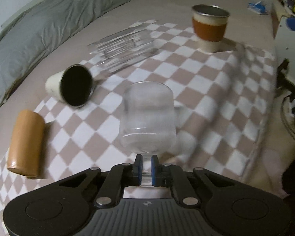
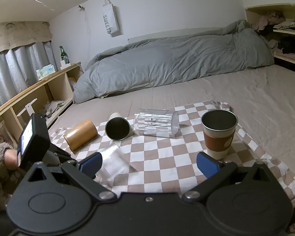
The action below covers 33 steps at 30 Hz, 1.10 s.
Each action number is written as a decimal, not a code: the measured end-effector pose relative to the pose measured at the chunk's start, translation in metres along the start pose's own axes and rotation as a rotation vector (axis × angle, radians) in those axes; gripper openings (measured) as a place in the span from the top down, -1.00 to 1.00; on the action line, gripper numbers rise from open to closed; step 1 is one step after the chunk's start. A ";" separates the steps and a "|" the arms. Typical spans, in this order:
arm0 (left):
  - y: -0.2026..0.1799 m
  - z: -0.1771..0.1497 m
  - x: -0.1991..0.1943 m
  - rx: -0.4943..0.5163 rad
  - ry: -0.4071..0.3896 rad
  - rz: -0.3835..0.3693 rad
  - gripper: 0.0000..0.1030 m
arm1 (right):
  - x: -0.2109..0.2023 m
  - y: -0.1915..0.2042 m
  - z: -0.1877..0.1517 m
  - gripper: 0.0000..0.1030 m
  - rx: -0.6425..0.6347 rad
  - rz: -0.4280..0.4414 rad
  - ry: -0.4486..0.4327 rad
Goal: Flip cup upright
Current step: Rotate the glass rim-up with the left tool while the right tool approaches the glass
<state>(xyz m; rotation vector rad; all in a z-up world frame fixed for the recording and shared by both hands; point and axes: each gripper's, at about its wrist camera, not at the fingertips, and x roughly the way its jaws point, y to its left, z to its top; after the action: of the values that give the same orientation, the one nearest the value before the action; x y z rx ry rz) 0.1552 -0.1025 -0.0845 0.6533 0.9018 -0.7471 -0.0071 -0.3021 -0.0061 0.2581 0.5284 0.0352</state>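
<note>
The left gripper (image 1: 146, 169) pinches the clear glass (image 1: 147, 118) by its rim edge, seemingly to swing it upright over the checked cloth (image 1: 206, 90), while the right gripper (image 2: 149, 165) waits spread and empty beside the upright sleeved cup (image 2: 218, 133).

1. Held cup (image 1: 147, 116): clear, smooth glass or plastic.
2. Ribbed tumbler (image 2: 157, 124): clear and glossy.
3. Tall cup (image 2: 219, 131): metal rim, matt brown sleeve.
4. Cylinder (image 2: 80, 136): smooth wood.
5. Checked cloth (image 2: 167, 157): soft, matt.
6. Gripper pads (image 1: 154, 169): blue, matt.
</note>
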 end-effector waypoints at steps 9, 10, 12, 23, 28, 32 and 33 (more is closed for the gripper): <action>-0.006 -0.005 0.001 0.020 -0.013 0.038 0.75 | 0.040 -0.003 0.016 -1.00 0.022 -0.003 0.097; -0.006 -0.004 0.002 0.026 -0.008 0.047 0.72 | 0.047 -0.004 0.017 -1.00 0.034 0.006 0.118; -0.006 -0.001 0.004 0.040 0.011 0.062 0.69 | 0.058 -0.004 0.017 -1.00 0.067 0.037 0.154; 0.004 -0.003 0.037 0.008 0.067 0.080 0.65 | 0.139 -0.011 0.005 -1.00 0.452 0.201 0.390; 0.002 -0.007 0.035 0.007 0.032 0.083 0.65 | 0.181 -0.024 -0.007 -1.00 0.666 0.185 0.449; 0.004 -0.008 0.035 0.000 0.016 0.072 0.65 | 0.214 -0.023 -0.022 -0.96 0.764 0.226 0.529; 0.005 -0.009 0.035 -0.001 0.013 0.070 0.65 | 0.221 -0.021 -0.025 -0.91 0.776 0.232 0.546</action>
<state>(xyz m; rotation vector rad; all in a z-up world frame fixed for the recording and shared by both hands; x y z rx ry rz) 0.1696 -0.1032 -0.1178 0.6858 0.8867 -0.6807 0.1709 -0.2941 -0.1416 1.0878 1.0427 0.1284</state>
